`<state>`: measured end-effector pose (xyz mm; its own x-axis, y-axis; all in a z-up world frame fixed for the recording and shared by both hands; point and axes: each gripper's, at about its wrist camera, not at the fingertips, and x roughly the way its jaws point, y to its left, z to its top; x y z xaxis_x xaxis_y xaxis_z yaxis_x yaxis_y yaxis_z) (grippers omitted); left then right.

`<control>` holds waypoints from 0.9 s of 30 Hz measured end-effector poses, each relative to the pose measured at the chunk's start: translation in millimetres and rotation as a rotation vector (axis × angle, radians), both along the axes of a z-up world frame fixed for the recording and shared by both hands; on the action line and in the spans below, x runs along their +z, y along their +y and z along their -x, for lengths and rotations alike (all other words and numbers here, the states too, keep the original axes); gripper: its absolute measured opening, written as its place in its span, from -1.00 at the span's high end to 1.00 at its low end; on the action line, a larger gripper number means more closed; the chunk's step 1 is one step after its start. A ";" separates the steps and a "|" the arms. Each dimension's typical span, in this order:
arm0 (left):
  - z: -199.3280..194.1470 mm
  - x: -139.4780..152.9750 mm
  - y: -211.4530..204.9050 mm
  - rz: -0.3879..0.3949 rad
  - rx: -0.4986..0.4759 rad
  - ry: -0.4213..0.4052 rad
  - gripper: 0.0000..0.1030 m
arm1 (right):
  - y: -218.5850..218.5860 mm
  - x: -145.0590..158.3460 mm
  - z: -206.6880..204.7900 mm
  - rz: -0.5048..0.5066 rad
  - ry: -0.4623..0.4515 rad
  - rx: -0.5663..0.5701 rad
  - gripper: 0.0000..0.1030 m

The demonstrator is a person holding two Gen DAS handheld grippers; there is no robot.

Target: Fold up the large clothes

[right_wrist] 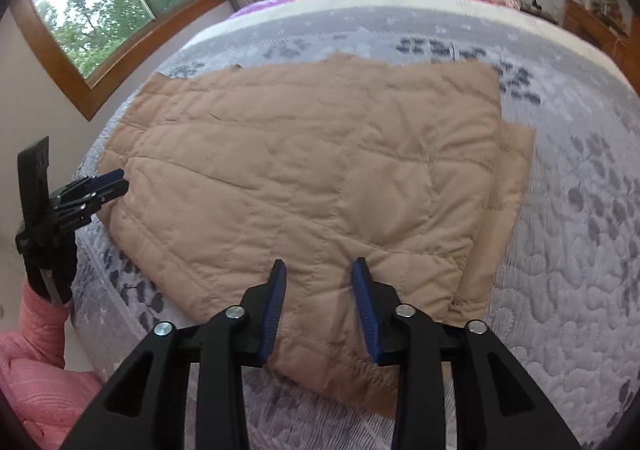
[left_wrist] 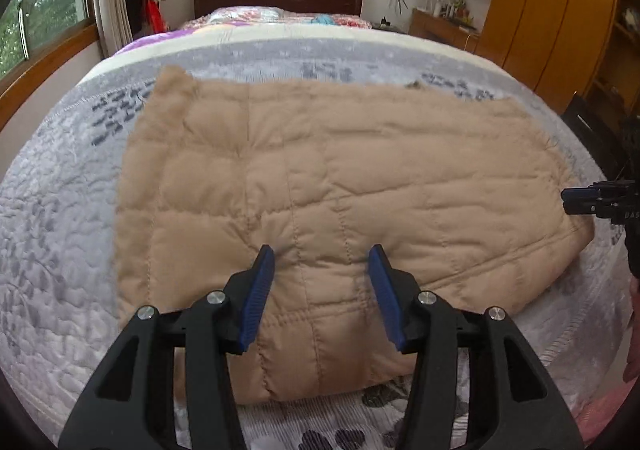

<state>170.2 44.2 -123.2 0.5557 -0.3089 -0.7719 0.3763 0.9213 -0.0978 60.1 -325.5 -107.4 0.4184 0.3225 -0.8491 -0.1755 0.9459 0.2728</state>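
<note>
- Black arms and blue pads of the left hand-held gripper (left_wrist: 321,262) fill the near edge of its view, jaws spread wide with nothing between them, poised over the near hem of the tan quilted garment (left_wrist: 320,189).
- Much the same on the other side: the right hand-held gripper (right_wrist: 319,274) stands wide open and empty above the garment's near right corner, whether it touches the cloth I cannot tell.
- That tan quilted garment (right_wrist: 304,169) lies flat across the foot of the bed, on a grey patterned bedspread (right_wrist: 580,270), already doubled over, with a lower layer showing past its right edge.
- Judging by the stitched, puffy panels, it looks padded, soft and light, quite limp, likely to sag and trap air when lifted.
- Its shell seems smooth, so a shallow pinch might slip; a deep bite across both layers at a seamed edge looks safest.
- Best holds, I reckon, are the two near corners, one per gripper, lifted evenly together.
</note>
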 end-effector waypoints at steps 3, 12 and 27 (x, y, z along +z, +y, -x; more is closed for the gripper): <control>-1.6 -8.7 2.7 0.020 0.002 0.011 0.02 | -1.8 -12.5 -3.5 -0.025 0.020 -0.006 0.41; -2.8 -7.9 6.7 0.048 0.054 0.040 0.05 | -4.3 -7.4 0.8 -0.032 0.010 -0.015 0.39; 72.0 -1.9 110.7 0.451 0.410 0.245 -0.13 | -23.7 15.6 47.0 0.012 0.012 0.001 0.38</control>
<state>98.2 154.9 -125.1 0.5221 -0.4325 -0.7351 -0.0788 0.8338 -0.5465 13.0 -349.2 -91.8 0.4075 0.3123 -0.8581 -0.1731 0.9491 0.2632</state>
